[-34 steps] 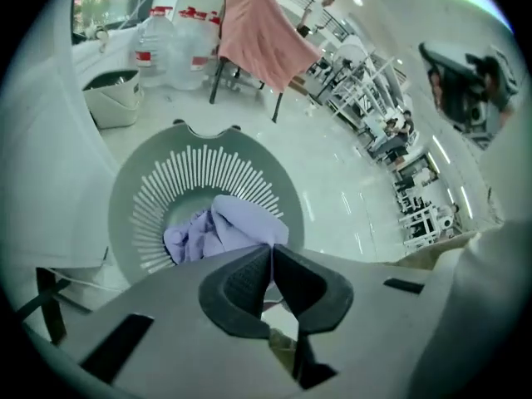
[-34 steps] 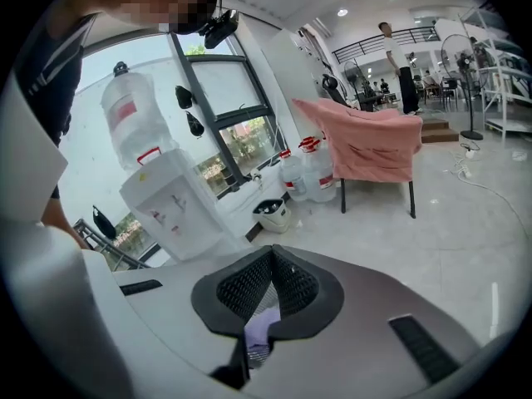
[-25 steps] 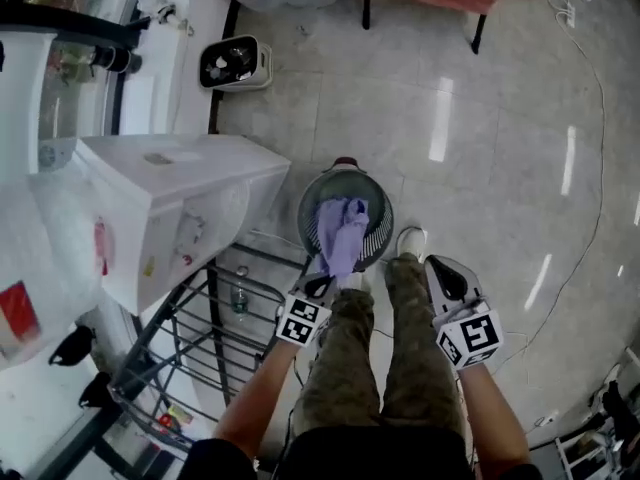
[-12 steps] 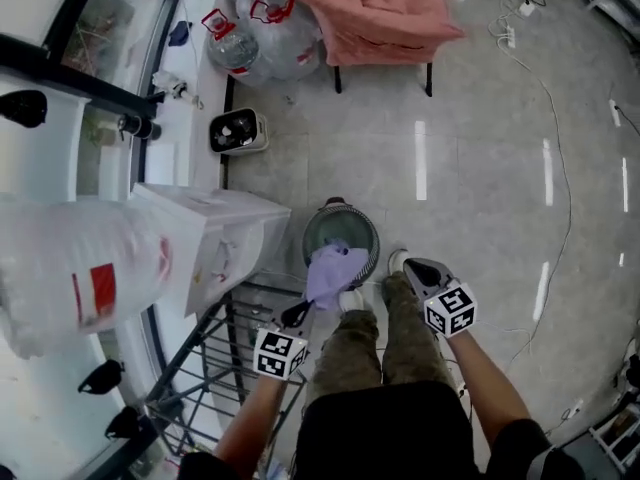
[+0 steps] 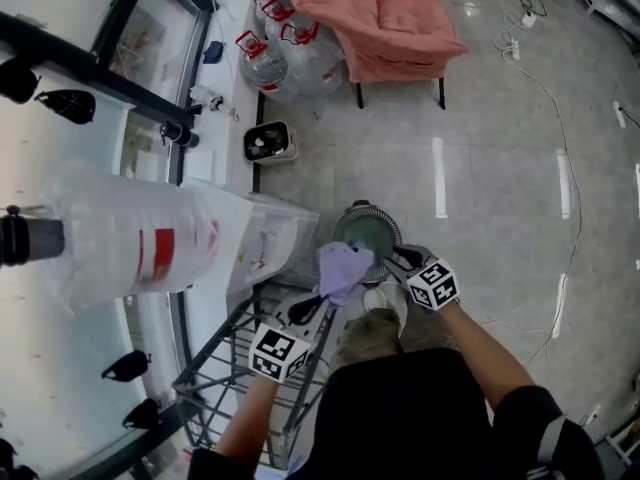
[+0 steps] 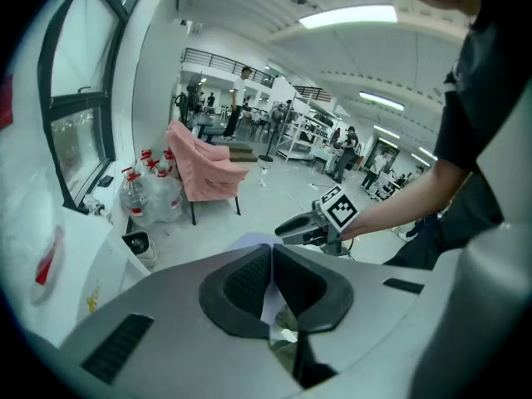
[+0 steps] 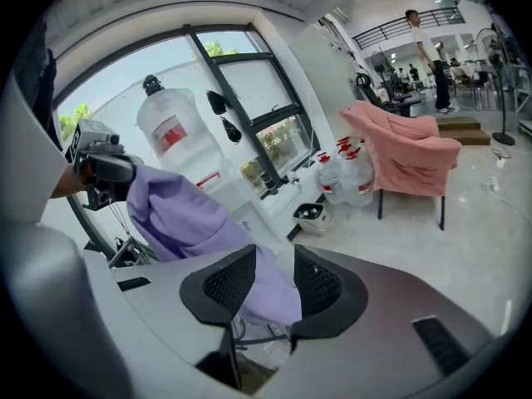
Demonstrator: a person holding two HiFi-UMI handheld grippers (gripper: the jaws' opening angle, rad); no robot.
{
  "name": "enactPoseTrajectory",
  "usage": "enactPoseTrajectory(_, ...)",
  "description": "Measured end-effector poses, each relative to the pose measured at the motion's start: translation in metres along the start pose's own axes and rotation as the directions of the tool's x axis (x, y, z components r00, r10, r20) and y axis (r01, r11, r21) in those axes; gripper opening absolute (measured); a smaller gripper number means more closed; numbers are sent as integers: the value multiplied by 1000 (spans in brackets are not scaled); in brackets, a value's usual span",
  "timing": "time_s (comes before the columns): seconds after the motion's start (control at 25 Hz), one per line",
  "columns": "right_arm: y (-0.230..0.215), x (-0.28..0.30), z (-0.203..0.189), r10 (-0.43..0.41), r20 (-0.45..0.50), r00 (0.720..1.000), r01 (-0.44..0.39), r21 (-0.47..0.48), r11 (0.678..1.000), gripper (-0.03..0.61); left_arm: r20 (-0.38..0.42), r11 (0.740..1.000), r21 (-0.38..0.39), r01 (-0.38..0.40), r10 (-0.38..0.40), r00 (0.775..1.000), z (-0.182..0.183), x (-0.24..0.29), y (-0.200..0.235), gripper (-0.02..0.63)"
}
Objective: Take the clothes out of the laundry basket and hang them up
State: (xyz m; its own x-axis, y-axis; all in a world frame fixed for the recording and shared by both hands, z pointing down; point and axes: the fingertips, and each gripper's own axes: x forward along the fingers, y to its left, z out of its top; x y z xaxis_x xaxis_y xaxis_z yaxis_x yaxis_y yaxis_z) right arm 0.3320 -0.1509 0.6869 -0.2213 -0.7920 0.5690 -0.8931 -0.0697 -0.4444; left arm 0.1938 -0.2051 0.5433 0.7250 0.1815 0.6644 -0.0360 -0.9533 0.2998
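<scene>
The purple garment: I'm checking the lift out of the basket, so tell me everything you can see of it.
The purple garment is soft, plain lilac cloth, bunched and hanging in loose folds, held up over the round laundry basket. The left hand-held gripper is shut on one edge of it. The right hand-held gripper has just been opening its jaws; a lower fold lies between them, not pinched.

From my feet, the laundry basket point(image 5: 366, 233) sits on the floor at twelve o'clock, with the garment point(image 5: 343, 271) probably above its seven o'clock rim. The rack point(image 5: 212, 348) stands at nine o'clock. The armchair point(image 5: 390, 13) lies far behind the basket, with water bottles point(image 5: 290, 63) to its left.
</scene>
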Motion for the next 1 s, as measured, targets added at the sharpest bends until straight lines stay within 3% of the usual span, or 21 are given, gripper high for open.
enactPoseTrajectory(0.16,38,48,-8,123,-100,987,-131,-72,989,125,50,997,66,49,-52,997,7,-33,-11,11)
enactPoseTrajectory(0.32,49,84,-35,164,-232,959,-195,-117,974,171,58,996,85,40,-45,997,4,-57,-20,11)
enactPoseTrajectory(0.6,74,115,-79,299,-319,900,-322,-22,946,227,37,995,98,-7,3,999,-9,-76,-15,11)
enactPoseTrajectory(0.76,97,131,-107,410,-368,835,-427,38,904,235,-3,991,132,34,-34,999,-18,-86,-29,11)
enactPoseTrajectory(0.92,130,140,-121,545,-411,731,-565,84,821,236,-38,983,172,61,-55,998,-21,-100,-37,11)
enactPoseTrajectory(1.0,143,143,-122,585,-424,692,-615,80,785,236,-64,980,193,53,-41,997,-24,-107,-37,11)
